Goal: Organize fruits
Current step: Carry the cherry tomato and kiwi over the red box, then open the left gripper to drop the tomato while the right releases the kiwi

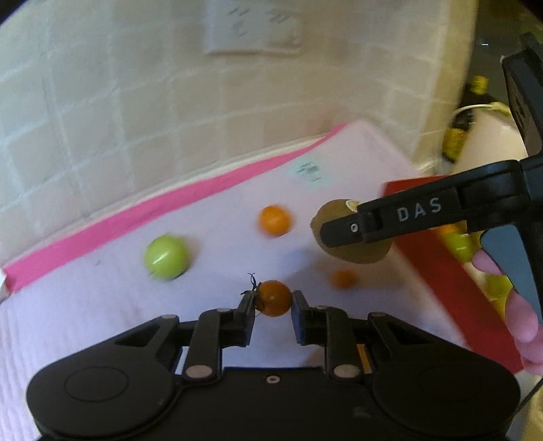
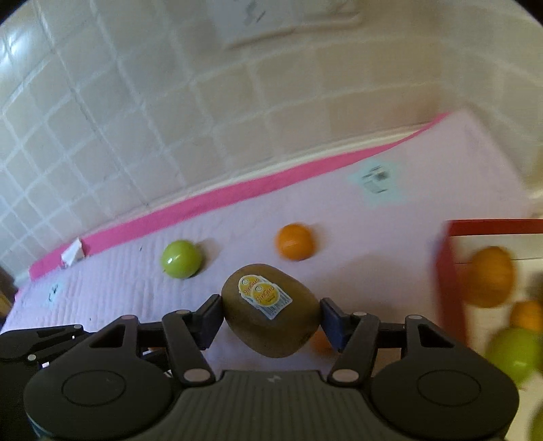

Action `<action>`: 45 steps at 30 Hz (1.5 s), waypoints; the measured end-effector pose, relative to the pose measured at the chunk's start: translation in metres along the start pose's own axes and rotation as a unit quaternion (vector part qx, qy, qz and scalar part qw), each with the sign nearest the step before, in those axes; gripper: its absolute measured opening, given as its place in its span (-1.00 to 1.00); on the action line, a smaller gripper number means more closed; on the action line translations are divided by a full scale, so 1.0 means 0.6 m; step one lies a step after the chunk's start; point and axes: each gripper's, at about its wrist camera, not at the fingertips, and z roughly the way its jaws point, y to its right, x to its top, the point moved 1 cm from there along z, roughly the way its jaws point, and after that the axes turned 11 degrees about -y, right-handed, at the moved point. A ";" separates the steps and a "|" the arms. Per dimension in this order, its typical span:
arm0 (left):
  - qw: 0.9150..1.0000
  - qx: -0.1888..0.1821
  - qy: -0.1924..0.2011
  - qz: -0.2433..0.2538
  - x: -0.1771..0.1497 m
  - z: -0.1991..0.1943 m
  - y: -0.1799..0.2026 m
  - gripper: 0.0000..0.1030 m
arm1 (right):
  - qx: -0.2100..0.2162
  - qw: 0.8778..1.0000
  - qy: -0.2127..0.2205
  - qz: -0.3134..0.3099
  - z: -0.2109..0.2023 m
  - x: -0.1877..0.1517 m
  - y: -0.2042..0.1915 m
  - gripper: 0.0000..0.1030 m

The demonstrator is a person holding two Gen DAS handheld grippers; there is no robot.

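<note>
My left gripper (image 1: 273, 300) is shut on a small orange tomato (image 1: 274, 298) with a dark stem, held above the pale pink mat (image 1: 101, 305). My right gripper (image 2: 271, 313) is shut on a brown kiwi (image 2: 271, 310) with yellow stickers; the kiwi also shows in the left wrist view (image 1: 359, 252), above the mat. A green apple (image 1: 166, 256) (image 2: 181, 259), an orange (image 1: 275, 220) (image 2: 294, 241) and a smaller orange fruit (image 1: 344, 279) lie on the mat. A red-rimmed box (image 2: 444, 281) at the right holds several orange and green fruits.
A tiled wall (image 1: 101, 101) with a socket plate (image 1: 254, 27) stands behind the mat. A bright pink strip (image 1: 135, 217) edges the mat's far side. A white container (image 1: 488, 142) and dark bottles (image 1: 458, 135) stand at the far right. The red box also shows in the left wrist view (image 1: 441, 271).
</note>
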 end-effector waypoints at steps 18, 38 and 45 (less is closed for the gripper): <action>0.984 -0.108 0.019 0.140 0.069 0.034 0.316 -0.49 | -0.136 0.978 0.043 0.152 -0.196 -0.107 0.315 0.23; 0.987 -0.067 -0.090 0.116 0.063 0.136 0.402 -0.49 | -0.111 0.981 -0.009 0.158 -0.130 -0.141 0.392 0.23; 0.987 -0.057 -0.103 0.109 0.062 0.146 0.401 -0.49 | -0.113 0.981 -0.009 0.159 -0.126 -0.139 0.392 0.23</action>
